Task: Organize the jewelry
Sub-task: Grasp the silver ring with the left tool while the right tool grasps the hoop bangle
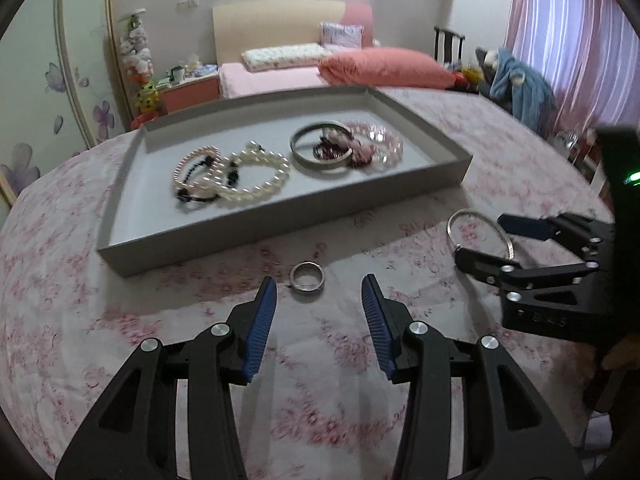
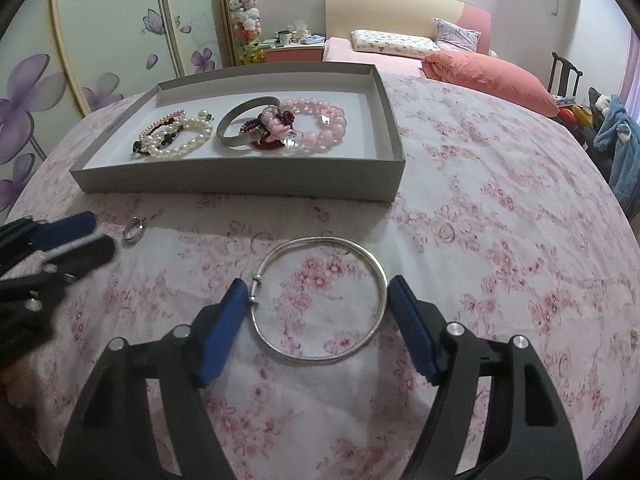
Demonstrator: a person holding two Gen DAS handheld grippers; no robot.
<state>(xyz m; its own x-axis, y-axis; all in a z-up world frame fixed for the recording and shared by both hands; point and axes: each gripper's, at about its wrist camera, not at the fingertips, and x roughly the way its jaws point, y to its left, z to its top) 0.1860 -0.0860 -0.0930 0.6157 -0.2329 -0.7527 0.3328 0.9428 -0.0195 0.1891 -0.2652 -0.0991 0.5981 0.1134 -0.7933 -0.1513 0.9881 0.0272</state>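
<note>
A small silver ring (image 1: pixel 307 277) (image 2: pixel 133 228) lies on the floral cloth. It sits just past the tips of my left gripper (image 1: pixel 319 280) (image 2: pixel 104 230), which is open and holds nothing. A thin silver bangle (image 2: pixel 320 358) (image 1: pixel 460 216) lies flat on the cloth. My right gripper (image 2: pixel 316 282) (image 1: pixel 478 237) is open and straddles it, a blue pad close on each side. The grey tray (image 1: pixel 280 236) (image 2: pixel 240 184) behind holds pearl bracelets (image 1: pixel 256 180) (image 2: pixel 180 142), a grey metal bangle (image 1: pixel 316 164) (image 2: pixel 228 128) and a pink bead bracelet (image 2: pixel 328 128) (image 1: pixel 390 146).
A pink floral cloth (image 2: pixel 480 220) covers the round table, which falls away at its edges. Beyond it stand a bed with a coral pillow (image 1: pixel 384 66), a dark chair (image 1: pixel 448 42), pink curtains (image 1: pixel 560 40) and a flower-painted wardrobe (image 2: pixel 100 40).
</note>
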